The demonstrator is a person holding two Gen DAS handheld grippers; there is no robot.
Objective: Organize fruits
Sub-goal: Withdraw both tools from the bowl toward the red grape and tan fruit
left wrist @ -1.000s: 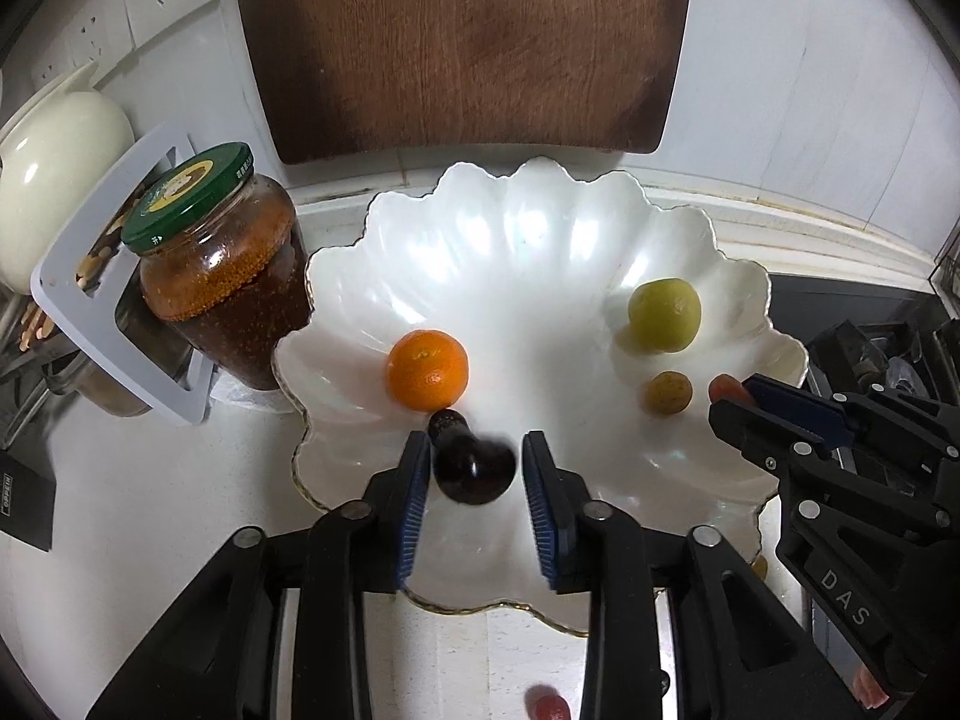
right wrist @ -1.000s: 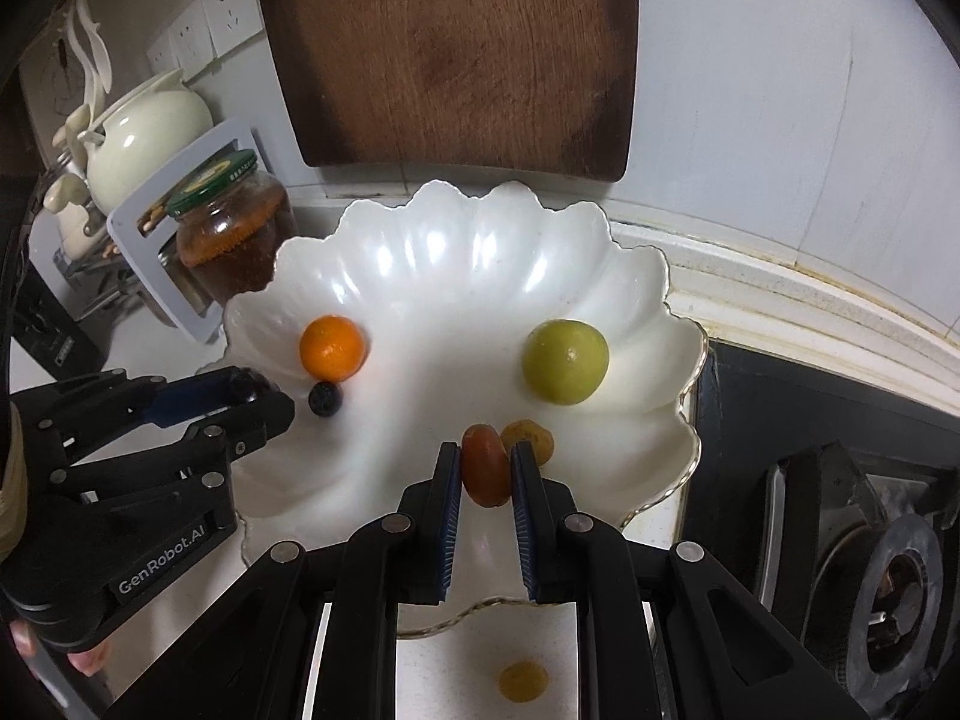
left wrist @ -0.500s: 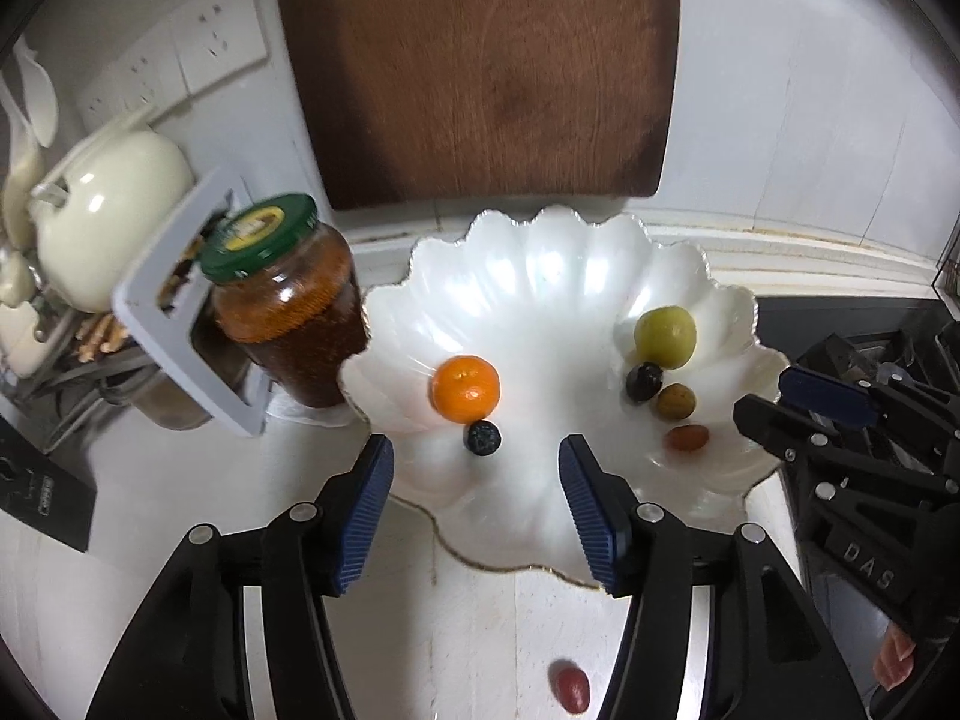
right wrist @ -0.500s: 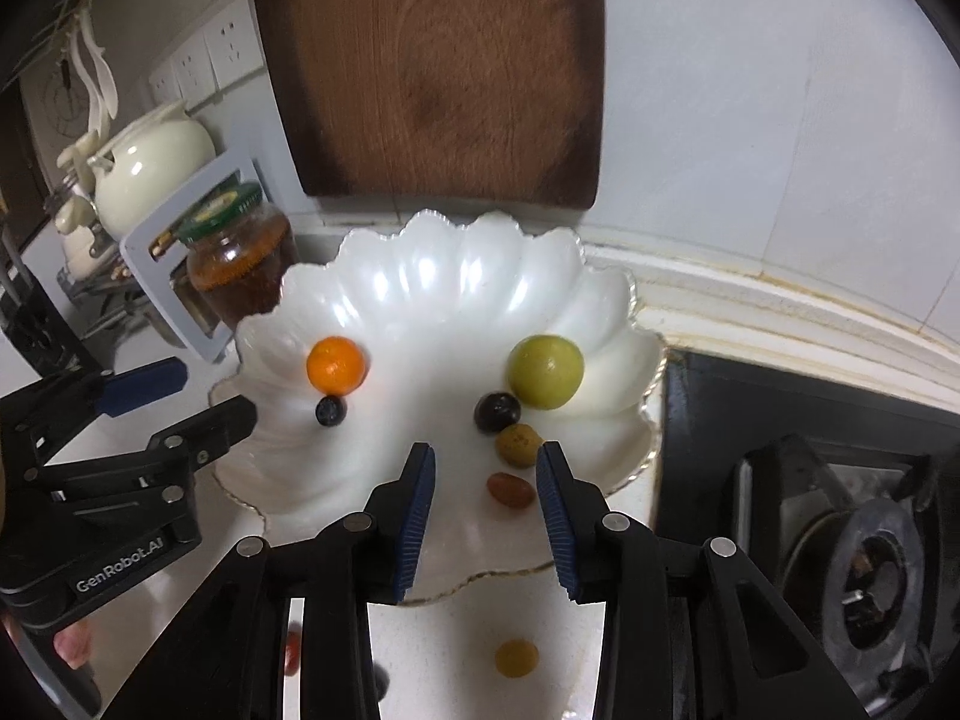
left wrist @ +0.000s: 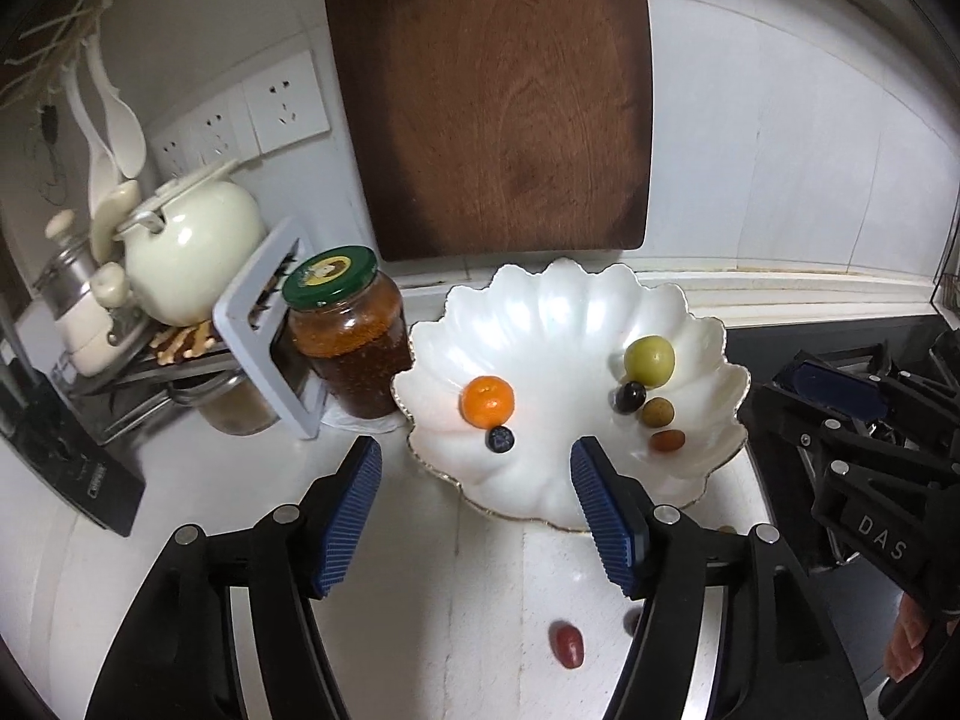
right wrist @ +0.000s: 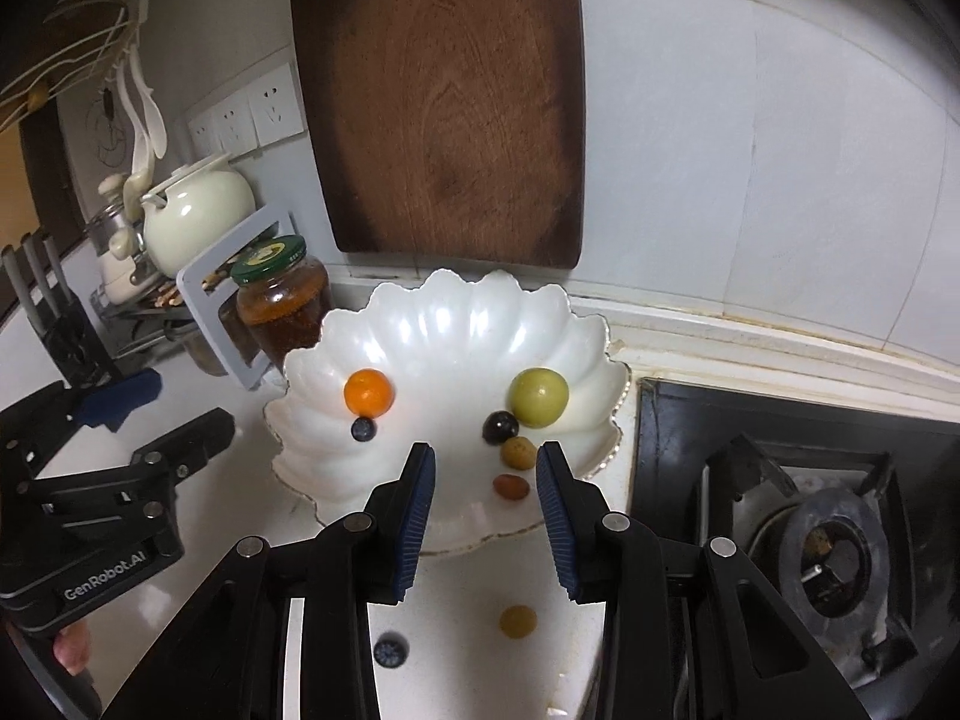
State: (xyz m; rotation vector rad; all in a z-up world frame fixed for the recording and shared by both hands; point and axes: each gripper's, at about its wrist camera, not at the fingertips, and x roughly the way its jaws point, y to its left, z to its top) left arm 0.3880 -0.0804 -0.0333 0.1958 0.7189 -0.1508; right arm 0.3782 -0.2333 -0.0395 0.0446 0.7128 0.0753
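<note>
In the scalloped white dish: six fruits, orange left, green one right. Nearer, on the counter: yellow berry, blueberry, still loose. Left gripper opening, right gripper spread, both empty.

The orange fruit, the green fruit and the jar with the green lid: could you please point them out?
orange fruit [right wrist: 368, 393], right wrist view, middle of its skin.
green fruit [right wrist: 538, 396], right wrist view, its rounded front.
jar [left wrist: 351, 348], left wrist view, glass body below the lid.
</note>
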